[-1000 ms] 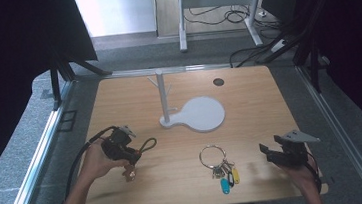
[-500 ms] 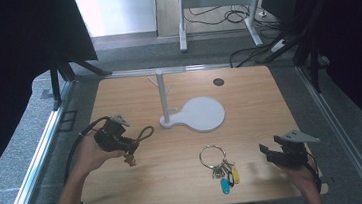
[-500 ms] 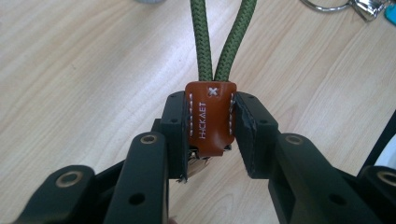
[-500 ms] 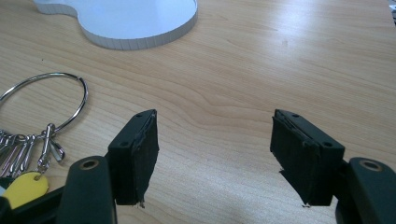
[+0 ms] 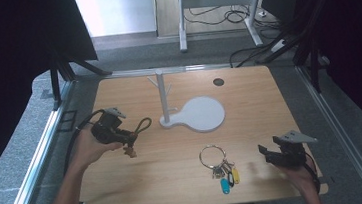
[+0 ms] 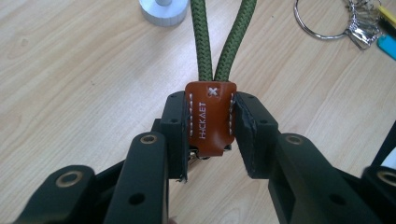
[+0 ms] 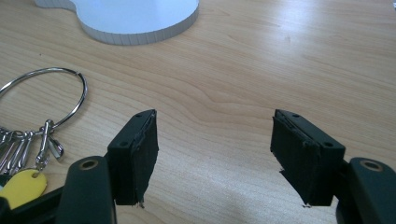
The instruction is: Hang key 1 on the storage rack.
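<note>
My left gripper is shut on the brown leather tab of a green cord loop, which runs forward from the jaws. From above, that left gripper is held above the table's left side, the green cord loop hanging out toward the white stand. A key ring with keys and coloured tags lies near the front centre. My right gripper rests at the front right, open, its jaws wide apart with bare wood between them. The key ring lies to its left.
The white stand's flat rounded base lies mid-table with an upright peg post. A dark round hole sits at the table's far right. Metal rails edge both sides of the wooden table.
My left hand has carried the cord loop farther left and slightly back, away from the keys. The right gripper has stayed where it was.
</note>
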Action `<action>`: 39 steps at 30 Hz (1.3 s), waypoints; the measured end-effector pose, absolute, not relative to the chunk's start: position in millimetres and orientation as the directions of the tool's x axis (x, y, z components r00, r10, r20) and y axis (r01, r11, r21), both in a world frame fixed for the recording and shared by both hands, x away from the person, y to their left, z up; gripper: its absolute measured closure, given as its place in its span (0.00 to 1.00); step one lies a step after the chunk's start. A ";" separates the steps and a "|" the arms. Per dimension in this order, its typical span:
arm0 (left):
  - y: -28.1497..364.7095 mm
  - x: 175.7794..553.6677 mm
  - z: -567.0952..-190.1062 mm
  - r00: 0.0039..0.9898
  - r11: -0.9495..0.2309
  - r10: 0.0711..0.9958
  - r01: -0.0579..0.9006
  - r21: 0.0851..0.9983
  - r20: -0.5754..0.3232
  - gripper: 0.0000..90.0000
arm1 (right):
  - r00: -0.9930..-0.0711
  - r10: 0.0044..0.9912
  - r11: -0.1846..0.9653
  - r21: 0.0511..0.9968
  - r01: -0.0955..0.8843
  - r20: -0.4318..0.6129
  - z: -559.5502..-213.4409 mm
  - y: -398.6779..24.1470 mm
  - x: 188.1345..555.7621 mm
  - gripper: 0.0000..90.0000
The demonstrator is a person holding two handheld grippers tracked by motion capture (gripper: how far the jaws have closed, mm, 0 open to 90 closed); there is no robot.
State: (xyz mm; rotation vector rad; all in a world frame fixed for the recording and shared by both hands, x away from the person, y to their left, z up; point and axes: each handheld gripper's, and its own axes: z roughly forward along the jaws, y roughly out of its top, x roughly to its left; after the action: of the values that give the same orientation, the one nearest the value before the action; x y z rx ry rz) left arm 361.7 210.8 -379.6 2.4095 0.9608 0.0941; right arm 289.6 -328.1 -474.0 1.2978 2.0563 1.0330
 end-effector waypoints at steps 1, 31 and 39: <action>210.3 363.5 -377.6 0.744 -0.597 0.655 0.617 0.512 -0.132 0.75 | -0.426 0.905 0.262 0.806 0.531 -0.013 -474.0 -327.8 289.6 0.36; 215.2 407.2 -347.7 0.707 -0.535 0.688 0.645 0.545 -0.161 0.75 | -0.424 0.905 0.269 0.800 0.536 -0.021 -475.2 -327.7 290.2 0.35; 219.9 420.6 -336.2 0.695 -0.508 0.696 0.655 0.560 -0.181 0.75 | -0.429 0.903 0.281 0.798 0.532 -0.033 -475.0 -325.3 290.2 0.35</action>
State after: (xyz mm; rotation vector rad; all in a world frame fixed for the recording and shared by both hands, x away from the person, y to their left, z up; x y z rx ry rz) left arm 420.6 219.9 -336.2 2.2940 1.0290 0.0890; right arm 290.2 -325.3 -475.0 1.2845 2.0686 1.0054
